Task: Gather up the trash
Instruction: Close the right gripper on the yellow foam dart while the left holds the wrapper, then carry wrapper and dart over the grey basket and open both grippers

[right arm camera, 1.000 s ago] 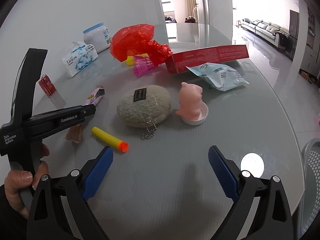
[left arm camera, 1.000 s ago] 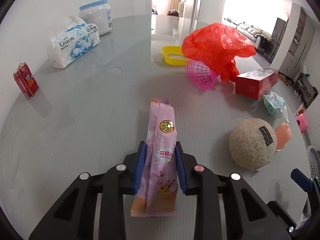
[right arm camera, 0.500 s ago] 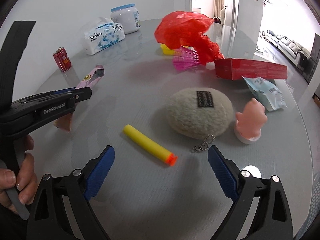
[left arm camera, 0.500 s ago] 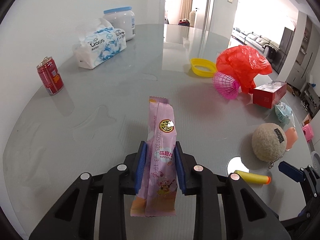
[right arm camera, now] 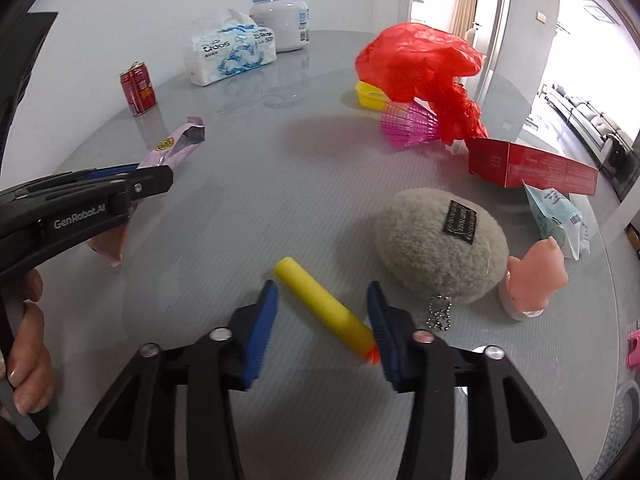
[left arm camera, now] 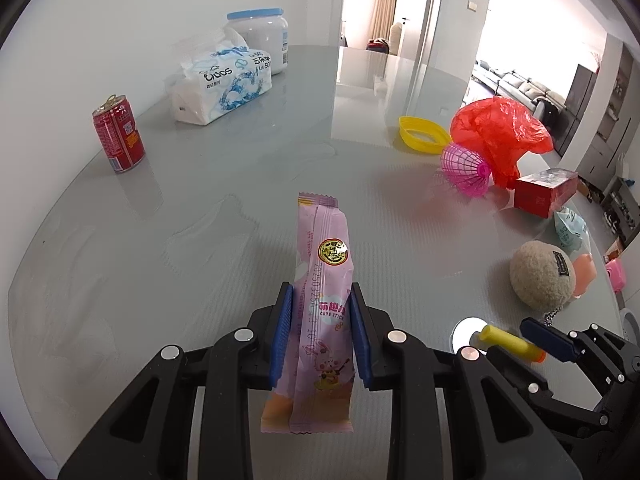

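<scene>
— What have you got in your left gripper (left arm camera: 320, 334)?

— A long pink plastic snack wrapper (left arm camera: 320, 300) with a gold round sticker. My two blue pads (left arm camera: 283, 340) are pressed against its sides, pinching it about the middle. It points forward, away from me, its sealed far end over the grey glass table (left arm camera: 224, 184). From my right wrist view the same wrapper sticks out past the left gripper's black body, and it looks lifted off the table, though I can't be sure.

— And your right gripper (right arm camera: 322, 322)?

— Its jaws are spread partway, on either side of a yellow foam dart (right arm camera: 326, 306) with an orange tip. The dart lies slantwise on the table between the pads. The orange tip is right at the right pad; whether it touches, I cannot tell. The left pad stands apart from the dart.

— What lies around it?

— Just beside the dart, to the right, a round beige fuzzy pouch (right arm camera: 438, 242) with a black label and a small ball chain. Beside that, a pink pig figure (right arm camera: 534, 280). Farther off are a pale blue plastic packet (right arm camera: 556, 220), a long red cardboard box (right arm camera: 532, 166), a pink plastic shuttlecock (right arm camera: 408, 126) and a crumpled red plastic bag (right arm camera: 420, 64) over a yellow dish (right arm camera: 368, 94).

— Anything on the far left?

— A red drink can (left arm camera: 119, 138) stands upright near the wall, with a white and blue tissue pack (left arm camera: 222, 80) and a white jar with a blue lid (left arm camera: 262, 36) behind it.
</scene>
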`<act>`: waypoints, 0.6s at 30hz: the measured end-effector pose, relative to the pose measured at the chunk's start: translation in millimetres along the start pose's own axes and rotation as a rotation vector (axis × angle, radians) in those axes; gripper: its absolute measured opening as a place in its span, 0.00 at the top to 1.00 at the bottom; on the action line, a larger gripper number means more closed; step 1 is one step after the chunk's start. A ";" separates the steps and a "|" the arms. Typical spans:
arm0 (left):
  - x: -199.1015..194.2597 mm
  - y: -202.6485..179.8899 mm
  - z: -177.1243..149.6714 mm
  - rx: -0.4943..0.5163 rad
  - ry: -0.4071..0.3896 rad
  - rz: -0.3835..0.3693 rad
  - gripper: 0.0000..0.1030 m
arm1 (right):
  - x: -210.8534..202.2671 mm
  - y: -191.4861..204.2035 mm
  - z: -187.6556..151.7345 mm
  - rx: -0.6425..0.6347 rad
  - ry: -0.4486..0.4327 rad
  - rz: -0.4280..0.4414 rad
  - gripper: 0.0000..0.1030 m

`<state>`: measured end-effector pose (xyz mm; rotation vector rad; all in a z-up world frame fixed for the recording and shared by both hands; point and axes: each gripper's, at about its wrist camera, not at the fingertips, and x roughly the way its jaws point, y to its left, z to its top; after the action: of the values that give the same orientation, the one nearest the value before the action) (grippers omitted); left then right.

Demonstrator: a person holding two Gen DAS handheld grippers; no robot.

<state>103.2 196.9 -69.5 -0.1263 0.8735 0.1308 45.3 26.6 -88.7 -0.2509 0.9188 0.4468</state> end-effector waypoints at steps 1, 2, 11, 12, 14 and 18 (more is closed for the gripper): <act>-0.9 -0.4 -0.7 0.002 0.000 0.001 0.73 | -1.1 1.1 -1.1 -0.006 -0.003 -0.010 0.81; -2.2 -1.0 -1.5 0.005 0.001 0.001 0.73 | -2.1 1.3 -2.3 -0.007 -0.004 -0.017 0.88; -21.9 -24.0 -18.5 0.057 0.008 -0.033 0.73 | -31.3 -19.3 -23.5 0.097 -0.027 0.021 0.88; -25.6 -29.9 -21.0 0.070 0.008 -0.043 0.73 | -35.6 -21.7 -26.4 0.105 -0.031 0.016 0.88; -31.7 -42.1 -25.1 0.095 0.006 -0.064 0.73 | -47.9 -30.4 -35.2 0.132 -0.043 0.002 0.88; -44.7 -76.2 -34.1 0.166 0.002 -0.131 0.73 | -75.2 -58.1 -57.1 0.221 -0.074 -0.037 0.88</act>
<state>61.7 113.5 -52.4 -0.0283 0.8722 -0.0645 -7.0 -66.9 -60.2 -0.0493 0.8813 0.3157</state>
